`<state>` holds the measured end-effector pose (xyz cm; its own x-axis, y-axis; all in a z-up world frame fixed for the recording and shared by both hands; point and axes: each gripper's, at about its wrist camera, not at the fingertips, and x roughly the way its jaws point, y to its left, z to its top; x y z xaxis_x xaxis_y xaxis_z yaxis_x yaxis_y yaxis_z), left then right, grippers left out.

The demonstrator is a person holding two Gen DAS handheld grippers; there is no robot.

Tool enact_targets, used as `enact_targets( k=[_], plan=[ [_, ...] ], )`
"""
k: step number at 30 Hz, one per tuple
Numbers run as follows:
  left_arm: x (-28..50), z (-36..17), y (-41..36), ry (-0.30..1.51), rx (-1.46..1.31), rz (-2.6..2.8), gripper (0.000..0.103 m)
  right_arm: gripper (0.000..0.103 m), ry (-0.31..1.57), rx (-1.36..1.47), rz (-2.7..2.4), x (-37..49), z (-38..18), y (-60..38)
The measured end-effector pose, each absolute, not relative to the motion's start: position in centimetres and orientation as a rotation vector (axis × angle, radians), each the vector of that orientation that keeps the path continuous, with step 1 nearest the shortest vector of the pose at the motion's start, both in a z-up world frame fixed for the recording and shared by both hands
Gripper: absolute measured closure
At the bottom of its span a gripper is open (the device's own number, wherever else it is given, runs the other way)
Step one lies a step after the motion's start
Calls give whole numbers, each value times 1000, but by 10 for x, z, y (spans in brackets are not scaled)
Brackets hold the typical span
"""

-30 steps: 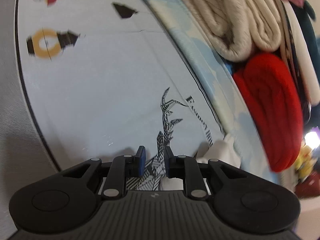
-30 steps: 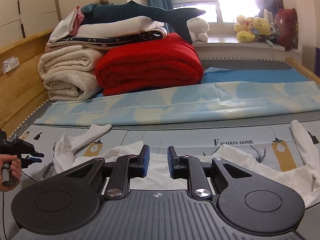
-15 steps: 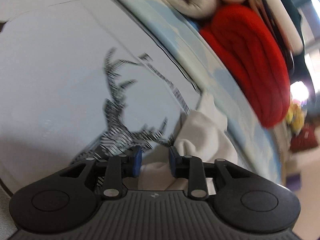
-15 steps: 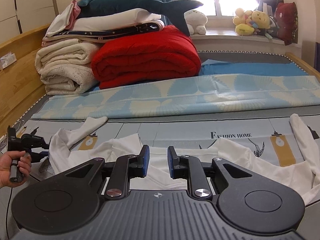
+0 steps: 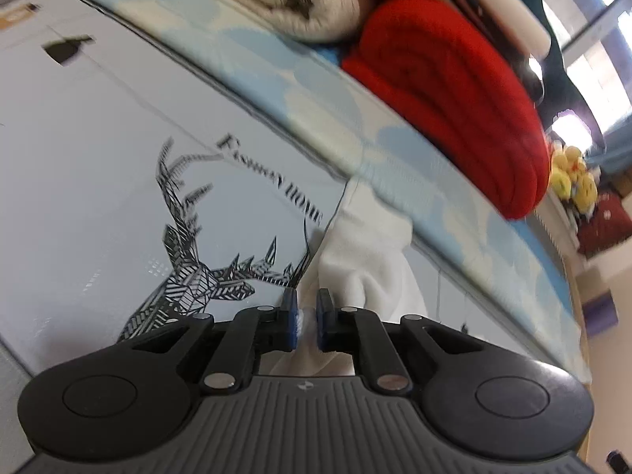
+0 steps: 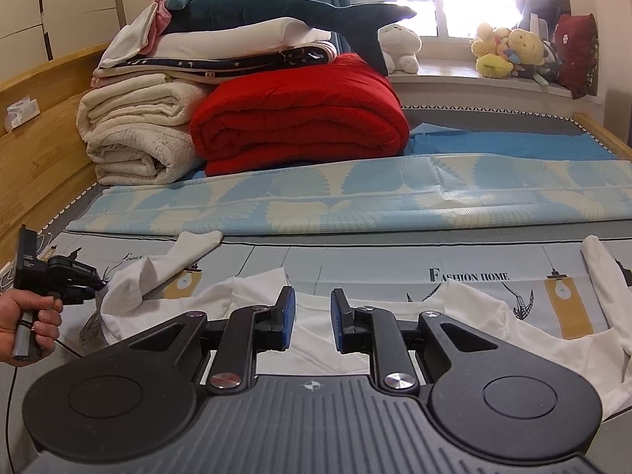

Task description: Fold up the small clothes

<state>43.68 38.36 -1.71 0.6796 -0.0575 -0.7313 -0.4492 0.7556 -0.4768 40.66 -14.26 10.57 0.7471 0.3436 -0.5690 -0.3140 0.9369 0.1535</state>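
A white long-sleeved shirt (image 6: pixel 474 316) lies spread on the printed bed sheet (image 6: pixel 355 260), its sleeves reaching out to both sides. In the left wrist view the shirt (image 5: pixel 367 245) bunches up just ahead of my left gripper (image 5: pixel 306 304). That gripper's jaws are closing, with a fold of white cloth pinched between the blue pads. The right wrist view shows the left gripper (image 6: pixel 93 284) at the shirt's left edge, held by a person's hand (image 6: pixel 27 316). My right gripper (image 6: pixel 312 300) hovers over the shirt's collar area, jaws slightly apart with nothing gripped.
Folded cream blankets (image 6: pixel 134 130) and a red blanket (image 6: pixel 300 118) are stacked at the back, with a dark shark plush (image 6: pixel 296 8) on top. A blue leaf-pattern mat (image 6: pixel 355 197) crosses the bed. A wooden headboard (image 6: pixel 39 138) bounds the left side. Plush toys (image 6: pixel 509 51) sit on the windowsill.
My left gripper has slid across the deer print to the shirt's left sleeve, rolled, and narrowed its jaws onto the white cloth. The right gripper has stayed put.
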Motion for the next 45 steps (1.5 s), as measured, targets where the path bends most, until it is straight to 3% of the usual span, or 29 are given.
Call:
enact_targets(
  k=[6,9,14,18,28,36,45],
  plan=[
    [392,40,386,808,-772,451,93,82,609,63,373,404,114,-143],
    [361,26,385,887,-1008,440,91,82,603,73,373,402,117,-144],
    [349,2,397,974,-968,464,91,82,593,85,365,395,123,-153],
    [357,1,426,906,-928,436,83,82,599,100,352,391,123,-162],
    [410,-62,417,1005,-740,387,83,82,614,78,346,392,118,-166],
    [442,-36,377,802,-776,-4,84,82,614,76,355,398,117,-165],
    [459,-65,389,858,-684,251,83,82,625,71,358,403,113,-165]
  ],
)
